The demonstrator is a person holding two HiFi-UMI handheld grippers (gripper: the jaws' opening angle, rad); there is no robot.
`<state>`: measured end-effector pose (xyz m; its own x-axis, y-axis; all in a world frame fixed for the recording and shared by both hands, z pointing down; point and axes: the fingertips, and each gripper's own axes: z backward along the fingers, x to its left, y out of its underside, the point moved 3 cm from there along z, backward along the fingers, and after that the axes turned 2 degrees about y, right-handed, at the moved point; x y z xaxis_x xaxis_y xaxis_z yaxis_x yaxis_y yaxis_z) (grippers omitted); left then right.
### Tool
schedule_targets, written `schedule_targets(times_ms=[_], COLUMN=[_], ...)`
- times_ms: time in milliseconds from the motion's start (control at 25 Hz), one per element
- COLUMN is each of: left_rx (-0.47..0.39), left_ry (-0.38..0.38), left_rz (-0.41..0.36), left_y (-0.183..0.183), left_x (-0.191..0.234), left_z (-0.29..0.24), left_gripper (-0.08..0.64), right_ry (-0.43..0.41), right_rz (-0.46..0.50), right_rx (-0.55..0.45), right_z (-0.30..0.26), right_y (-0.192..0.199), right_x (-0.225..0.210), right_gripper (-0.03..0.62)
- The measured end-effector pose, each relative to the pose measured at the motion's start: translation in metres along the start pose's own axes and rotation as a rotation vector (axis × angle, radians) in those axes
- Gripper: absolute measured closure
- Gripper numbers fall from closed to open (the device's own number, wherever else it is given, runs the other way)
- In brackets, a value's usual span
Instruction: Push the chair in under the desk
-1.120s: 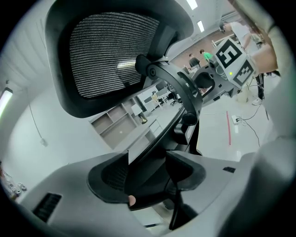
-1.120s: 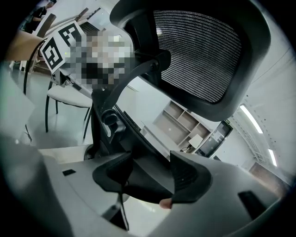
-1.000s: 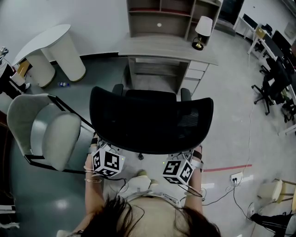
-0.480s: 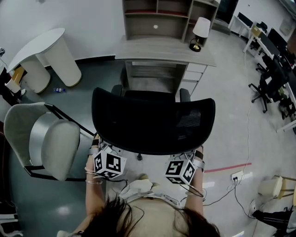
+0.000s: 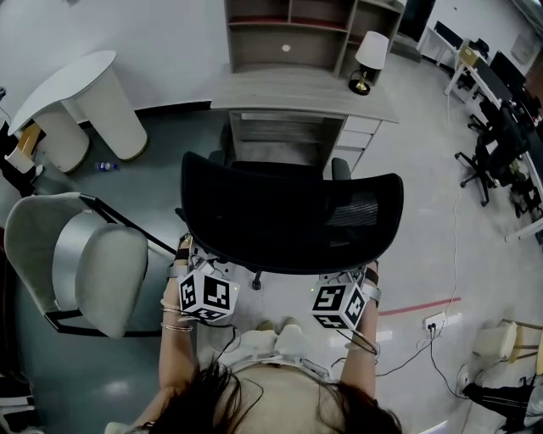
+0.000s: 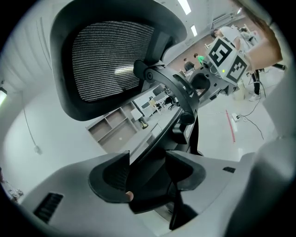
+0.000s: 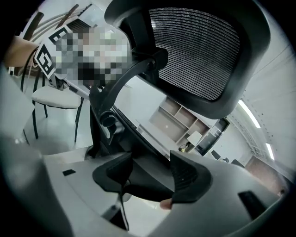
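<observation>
One chair [image 5: 288, 222], seat pointing toward desk [image 5: 301, 89].

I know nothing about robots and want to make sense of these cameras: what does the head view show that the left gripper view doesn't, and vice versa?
Only the head view: the white table and the grey chair off to the left. Only the left gripper view: the left gripper with its jaws closed on the office chair frame, the mesh seen from below, and ceiling lights. Both: the office chair and the desk beyond it.
</observation>
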<state>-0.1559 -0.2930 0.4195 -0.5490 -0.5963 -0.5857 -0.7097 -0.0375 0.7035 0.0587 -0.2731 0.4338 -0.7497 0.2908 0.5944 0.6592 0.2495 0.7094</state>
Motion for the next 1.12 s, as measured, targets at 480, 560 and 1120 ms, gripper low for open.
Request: schedule_targets(times_ms=[480,560,1120], left_rx=[0.000,0.005,0.023], left_ry=[-0.010,-0.005,-0.030], left_rz=[0.009,0.007,0.032], left_y=[0.002,0.003,-0.001], left_x=[0.018,0.023,0.047], left_z=[-0.031,-0.036,-0.079], left_gripper=[0.314,0.314,0.314], right_ry=[0.001,-0.003,-0.013], right_rz=[-0.002,0.001,0.011], right_rx=[0.005,0.002,-0.015], right_z=[-0.031,-0.038,-0.083], right_y=[-0.006,-0.008,-0.016], right_x=[-0.010,-0.012,-0.033], right_gripper=[0.351,0.351,0.351])
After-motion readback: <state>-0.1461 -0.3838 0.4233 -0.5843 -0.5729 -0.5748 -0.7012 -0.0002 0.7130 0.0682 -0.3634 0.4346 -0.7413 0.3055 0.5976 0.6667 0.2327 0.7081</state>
